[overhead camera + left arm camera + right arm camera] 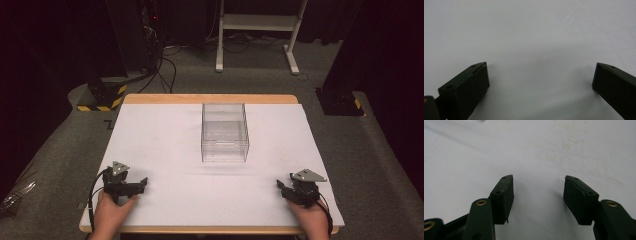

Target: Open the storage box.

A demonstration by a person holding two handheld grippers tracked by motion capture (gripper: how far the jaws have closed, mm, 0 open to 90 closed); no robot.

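Both my claws rest released on the white tabletop (165,150): left gripper (144,183) at seven o'clock, right gripper (280,186) at five. The clear, open-topped rectangular plastic box (225,132) stands at twelve; I should approach level, flanking opposite walls.

Overhead light falls evenly on the white table top (165,140); surroundings at nine and three o'clock are nearly black. The high view is soft and low in detail. Both gripper views are blurred, with faint shadows beneath the jaws.
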